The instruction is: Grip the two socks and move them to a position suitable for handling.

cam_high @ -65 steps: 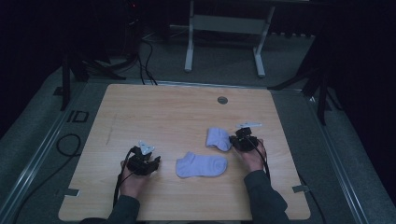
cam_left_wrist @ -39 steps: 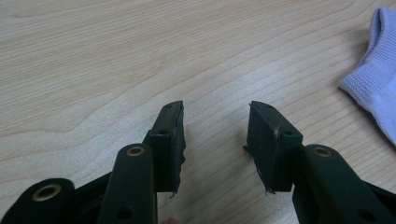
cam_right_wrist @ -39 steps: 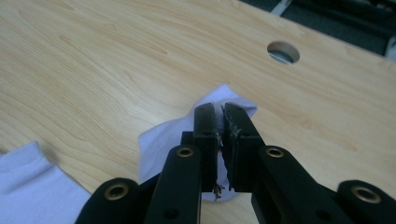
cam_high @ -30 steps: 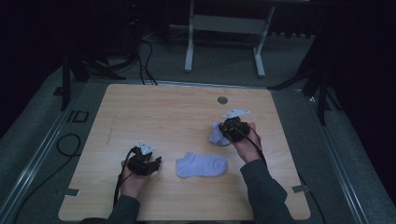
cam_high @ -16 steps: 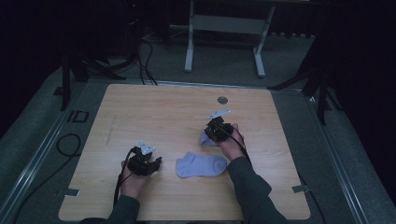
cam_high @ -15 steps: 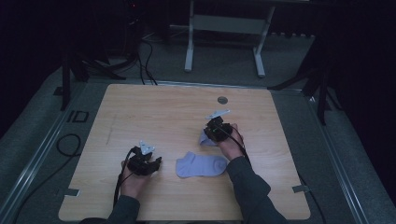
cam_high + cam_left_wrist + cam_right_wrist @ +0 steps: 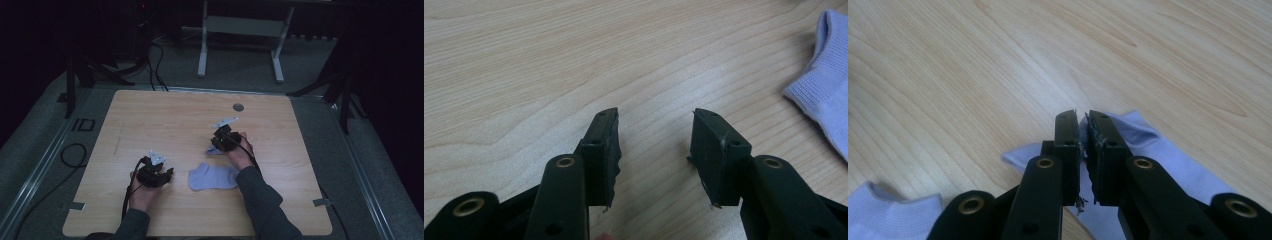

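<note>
A round grommet [image 7: 238,107] sits in the wooden table [image 7: 150,120].

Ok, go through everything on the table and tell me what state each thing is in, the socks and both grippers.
Left gripper: jaws open, nothing between them, low over the table.
Right gripper: jaws shut on the held sock.
Held sock: pinched, bunched under the right gripper.
Flat sock: lying flat on the table, untouched.
</note>
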The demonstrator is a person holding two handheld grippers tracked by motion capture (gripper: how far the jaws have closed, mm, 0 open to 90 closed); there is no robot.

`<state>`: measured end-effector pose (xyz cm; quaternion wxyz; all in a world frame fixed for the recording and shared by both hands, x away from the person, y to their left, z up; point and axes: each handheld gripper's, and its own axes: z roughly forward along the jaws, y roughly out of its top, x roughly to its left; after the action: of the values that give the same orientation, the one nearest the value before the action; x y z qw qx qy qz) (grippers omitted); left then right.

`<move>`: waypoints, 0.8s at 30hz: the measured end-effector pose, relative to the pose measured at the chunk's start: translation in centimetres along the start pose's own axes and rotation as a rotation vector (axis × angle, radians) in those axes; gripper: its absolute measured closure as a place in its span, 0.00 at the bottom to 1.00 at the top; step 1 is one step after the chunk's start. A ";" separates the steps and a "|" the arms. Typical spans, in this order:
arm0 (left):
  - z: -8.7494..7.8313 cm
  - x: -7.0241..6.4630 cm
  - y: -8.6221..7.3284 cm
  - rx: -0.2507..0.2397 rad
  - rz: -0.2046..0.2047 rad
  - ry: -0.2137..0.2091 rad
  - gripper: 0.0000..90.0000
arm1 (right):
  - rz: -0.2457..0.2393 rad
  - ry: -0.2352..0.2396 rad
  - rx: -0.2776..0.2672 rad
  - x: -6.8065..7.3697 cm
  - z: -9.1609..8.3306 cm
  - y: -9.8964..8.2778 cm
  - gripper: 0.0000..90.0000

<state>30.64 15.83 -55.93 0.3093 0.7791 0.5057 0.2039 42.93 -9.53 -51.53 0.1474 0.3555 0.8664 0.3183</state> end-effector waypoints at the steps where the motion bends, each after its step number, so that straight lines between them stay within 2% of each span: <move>1: 0.0 0.0 0.0 -0.002 0.002 -0.002 0.61 | -0.008 0.001 0.002 0.1 0.1 0.0 0.93; 13: 0.1 -0.2 0.1 -0.002 0.002 -0.002 0.61 | -0.025 0.041 0.008 0.3 0.7 0.1 0.92; 14: 0.1 -0.2 0.1 -0.004 0.002 -0.002 0.61 | -0.027 0.048 0.006 0.2 0.7 0.1 0.90; 16: 0.1 -0.2 0.1 -0.003 0.003 -0.002 0.61 | -0.025 0.069 -0.002 0.2 0.6 0.1 0.79; 17: 0.1 -0.2 0.1 -0.003 0.004 -0.002 0.61 | -0.023 0.060 -0.010 0.2 0.5 0.1 0.75; 24: 0.1 -0.2 0.1 -0.003 0.004 -0.002 0.61 | -0.009 0.027 -0.074 -0.4 -1.0 0.3 0.63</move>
<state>30.63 15.59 -55.95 0.3103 0.7800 0.5035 0.2045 42.93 -10.10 -50.55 0.1501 0.3413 0.8577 0.3541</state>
